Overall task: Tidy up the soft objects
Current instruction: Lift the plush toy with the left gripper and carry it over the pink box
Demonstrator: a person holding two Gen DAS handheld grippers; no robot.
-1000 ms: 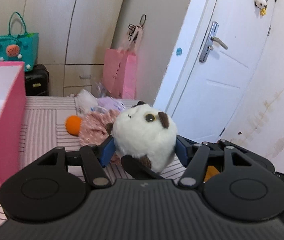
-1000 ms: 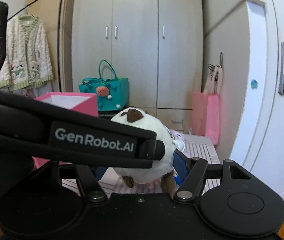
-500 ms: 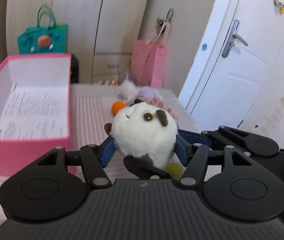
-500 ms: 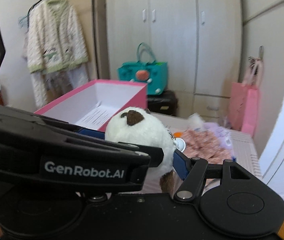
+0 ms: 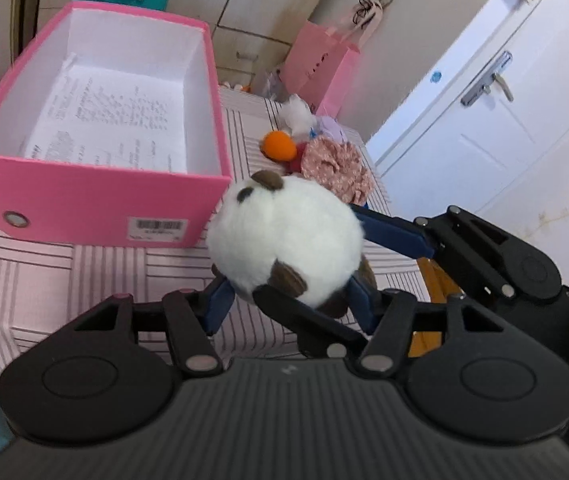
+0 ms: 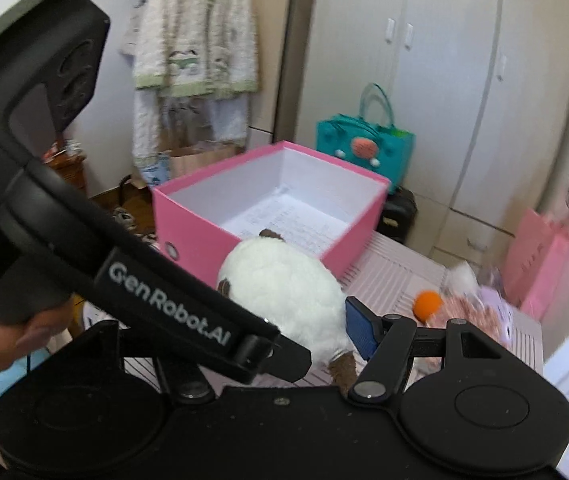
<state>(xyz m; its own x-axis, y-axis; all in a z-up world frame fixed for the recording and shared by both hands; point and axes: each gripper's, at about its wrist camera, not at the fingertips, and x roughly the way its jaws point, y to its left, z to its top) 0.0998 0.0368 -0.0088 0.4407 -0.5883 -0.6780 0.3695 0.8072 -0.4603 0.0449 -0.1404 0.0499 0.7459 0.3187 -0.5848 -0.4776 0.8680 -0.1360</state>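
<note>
Round white plush toy with brown patches (image 5: 284,240) clamped between blue-padded left gripper (image 5: 288,300) and right gripper (image 6: 284,336) at once, left jaws just tightened, beside open pink cardboard box (image 5: 96,196).

Plush toy (image 6: 284,292) before pink box (image 6: 212,236)
</note>
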